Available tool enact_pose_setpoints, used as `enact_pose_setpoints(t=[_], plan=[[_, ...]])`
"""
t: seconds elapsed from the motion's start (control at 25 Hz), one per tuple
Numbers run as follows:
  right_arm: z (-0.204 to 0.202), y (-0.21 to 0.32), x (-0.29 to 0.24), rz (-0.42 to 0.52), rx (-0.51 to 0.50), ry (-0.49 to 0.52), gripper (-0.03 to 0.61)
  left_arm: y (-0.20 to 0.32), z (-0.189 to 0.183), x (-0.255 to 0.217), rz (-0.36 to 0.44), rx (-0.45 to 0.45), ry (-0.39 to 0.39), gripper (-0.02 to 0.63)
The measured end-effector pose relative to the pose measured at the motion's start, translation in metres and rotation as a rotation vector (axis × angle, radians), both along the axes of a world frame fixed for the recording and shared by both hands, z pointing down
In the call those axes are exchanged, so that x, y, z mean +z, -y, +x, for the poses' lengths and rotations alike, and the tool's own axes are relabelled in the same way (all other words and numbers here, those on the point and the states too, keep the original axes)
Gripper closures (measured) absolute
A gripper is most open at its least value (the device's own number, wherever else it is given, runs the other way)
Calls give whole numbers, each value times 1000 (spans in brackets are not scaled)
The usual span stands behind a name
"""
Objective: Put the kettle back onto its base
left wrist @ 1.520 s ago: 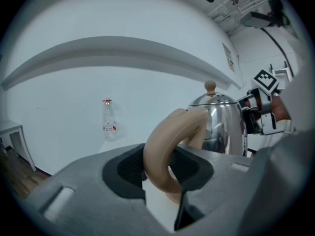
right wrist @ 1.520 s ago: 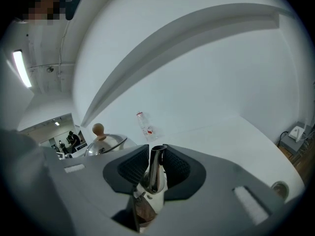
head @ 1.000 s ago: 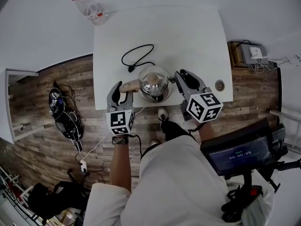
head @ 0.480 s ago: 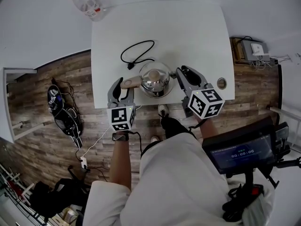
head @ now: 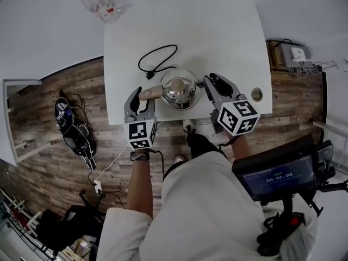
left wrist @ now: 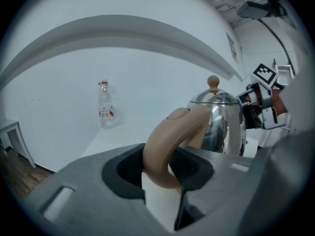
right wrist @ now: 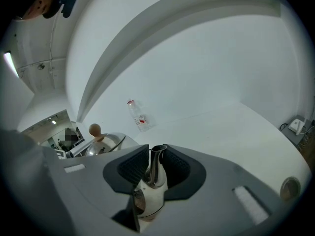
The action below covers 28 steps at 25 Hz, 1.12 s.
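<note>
A shiny steel kettle (head: 178, 89) with a round wooden lid knob stands near the front edge of the white table (head: 217, 31). Its beige handle (left wrist: 170, 141) lies between the pads of my left gripper (head: 142, 97), which is shut on it. On the other side my right gripper (head: 210, 86) is shut on the kettle's thin steel spout (right wrist: 156, 166). A black cord (head: 157, 58) loops on the table behind the kettle and ends at its foot. I cannot make out a separate base under the kettle.
A clear plastic bottle (head: 95, 1) with a red label stands at the table's far left corner. A round metal grommet (head: 256, 95) sits in the tabletop at the front right. Wood floor with cables and bags lies to the left.
</note>
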State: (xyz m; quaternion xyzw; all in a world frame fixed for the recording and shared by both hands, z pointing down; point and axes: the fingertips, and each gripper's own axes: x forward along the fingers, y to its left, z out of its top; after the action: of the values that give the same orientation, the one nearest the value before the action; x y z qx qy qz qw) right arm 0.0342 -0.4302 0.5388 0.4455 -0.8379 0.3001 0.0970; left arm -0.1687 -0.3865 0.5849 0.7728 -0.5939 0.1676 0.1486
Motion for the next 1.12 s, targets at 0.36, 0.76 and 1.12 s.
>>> enact_pose_setpoints(t=[0.36, 0.76, 1.12], plan=[[0, -2, 4, -5, -20, -7, 489, -3, 1, 11, -36, -17, 0, 462], [2, -8, 15, -43, -56, -3, 483, -5, 3, 16, -50, -24, -7, 462], [5, -23, 13, -37, -58, -55, 453, -17, 1, 14, -76, -56, -24, 437]])
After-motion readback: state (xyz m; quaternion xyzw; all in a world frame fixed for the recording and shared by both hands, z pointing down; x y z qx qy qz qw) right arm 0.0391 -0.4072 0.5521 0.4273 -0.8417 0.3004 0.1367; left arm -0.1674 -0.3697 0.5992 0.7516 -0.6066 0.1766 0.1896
